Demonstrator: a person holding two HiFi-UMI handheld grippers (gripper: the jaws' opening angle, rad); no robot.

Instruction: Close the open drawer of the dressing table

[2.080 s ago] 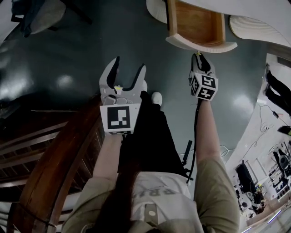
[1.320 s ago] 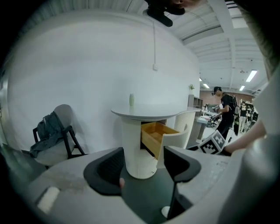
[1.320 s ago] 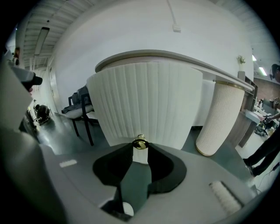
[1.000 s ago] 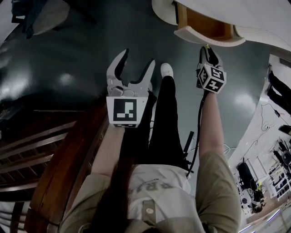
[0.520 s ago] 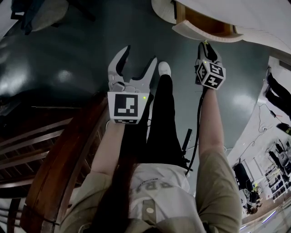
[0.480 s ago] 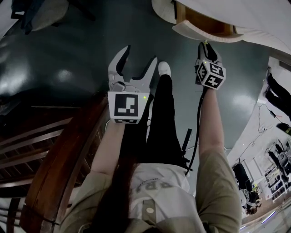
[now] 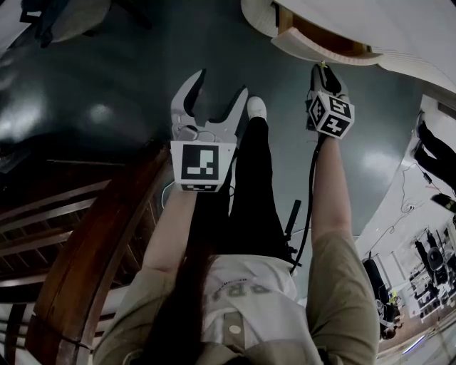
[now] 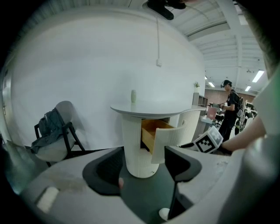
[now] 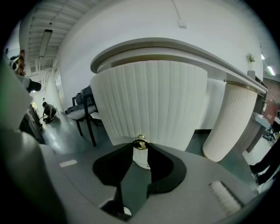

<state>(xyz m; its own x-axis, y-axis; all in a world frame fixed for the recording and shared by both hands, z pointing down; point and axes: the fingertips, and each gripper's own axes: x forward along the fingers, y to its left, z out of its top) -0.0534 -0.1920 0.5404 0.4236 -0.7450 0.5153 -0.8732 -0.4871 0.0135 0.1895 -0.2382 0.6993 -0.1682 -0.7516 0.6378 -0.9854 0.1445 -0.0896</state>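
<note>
The white ribbed dressing table [image 7: 377,21] stands at the top right, its curved drawer [image 7: 320,48] partly out with a strip of wooden inside showing. My right gripper [image 7: 322,70] is at the drawer's front. In the right gripper view the jaws [image 9: 140,146] are shut on the drawer's gold knob [image 9: 140,142], with the ribbed drawer front [image 9: 148,100] right behind it. My left gripper [image 7: 222,82] hangs open over the dark floor with nothing between its fingers. In the left gripper view [image 8: 144,157] it faces the table and the open drawer [image 8: 168,138].
A chair draped with clothes [image 8: 54,135] stands left of the table. A small bottle [image 8: 133,95] sits on the tabletop. A dark wooden rail [image 7: 92,242] runs along my left. My leg and white shoe [image 7: 255,108] are between the grippers. A person [image 8: 227,109] stands far right.
The drawer has slid further into the table; less of its wooden inside shows than before. My right gripper stayed on the knob. The left gripper has barely moved.
</note>
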